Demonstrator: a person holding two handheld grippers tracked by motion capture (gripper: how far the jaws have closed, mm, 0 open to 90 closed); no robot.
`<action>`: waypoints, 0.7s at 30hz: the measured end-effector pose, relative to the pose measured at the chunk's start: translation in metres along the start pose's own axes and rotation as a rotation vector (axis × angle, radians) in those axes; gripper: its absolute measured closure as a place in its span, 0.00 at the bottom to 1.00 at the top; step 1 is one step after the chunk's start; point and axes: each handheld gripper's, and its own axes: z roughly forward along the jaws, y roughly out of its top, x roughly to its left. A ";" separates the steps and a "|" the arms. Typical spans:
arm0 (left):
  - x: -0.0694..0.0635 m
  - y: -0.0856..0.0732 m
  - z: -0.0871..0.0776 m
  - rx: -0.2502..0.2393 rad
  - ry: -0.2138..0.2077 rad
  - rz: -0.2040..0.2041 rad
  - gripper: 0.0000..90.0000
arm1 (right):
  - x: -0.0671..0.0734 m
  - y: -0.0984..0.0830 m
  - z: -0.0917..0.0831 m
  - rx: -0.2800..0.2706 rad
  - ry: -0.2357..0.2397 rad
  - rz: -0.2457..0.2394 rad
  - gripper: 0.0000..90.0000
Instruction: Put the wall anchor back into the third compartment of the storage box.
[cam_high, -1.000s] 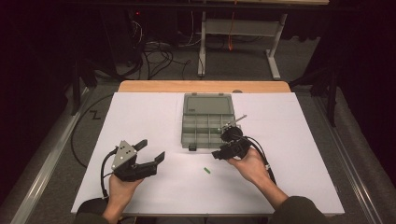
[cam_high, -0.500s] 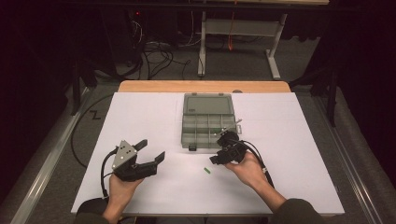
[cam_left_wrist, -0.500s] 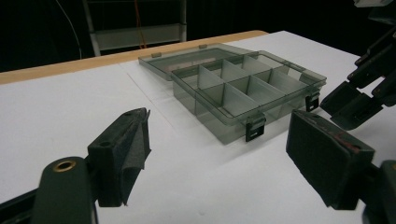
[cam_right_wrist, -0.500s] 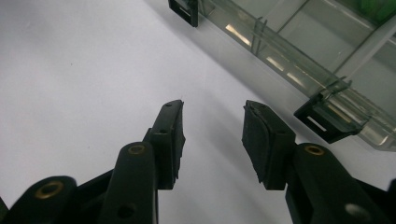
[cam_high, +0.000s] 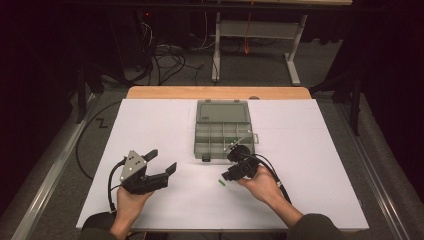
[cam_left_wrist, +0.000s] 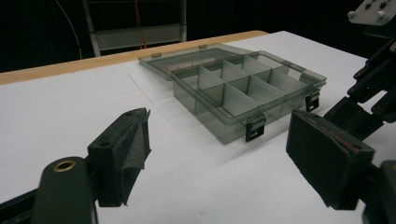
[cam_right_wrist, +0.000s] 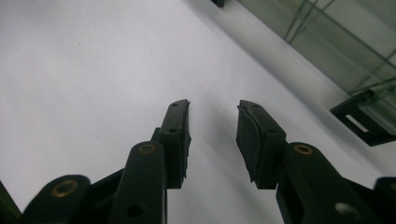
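A clear grey compartment box lies open at the middle of the white table, its lid flat behind it. A small green piece rests on the table just in front of the box. My right gripper hovers right beside that piece, tips pointing down at the table. Its jaws have just been closing; they stand apart with nothing between them. My left gripper is held at the front left, wide open and empty. In the left gripper view its jaws face the box and the right gripper.
The box's black latch shows at the right edge of the right gripper view. A wooden table edge runs behind the white sheet. Cables and a metal frame lie on the dark floor beyond.
My right gripper has shifted slightly toward the front left, nearer the green piece, and its jaws have narrowed. The left gripper has stayed put.
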 end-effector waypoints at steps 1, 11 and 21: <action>0.000 0.000 0.000 0.000 0.000 0.000 0.24 | 0.001 0.000 0.001 0.003 0.000 0.002 0.75; 0.000 0.000 0.000 0.000 -0.001 0.001 0.24 | 0.009 0.003 0.013 0.052 0.010 -0.032 0.81; 0.000 0.000 0.000 0.000 0.000 0.000 0.24 | 0.013 0.006 0.019 0.073 0.016 -0.053 0.87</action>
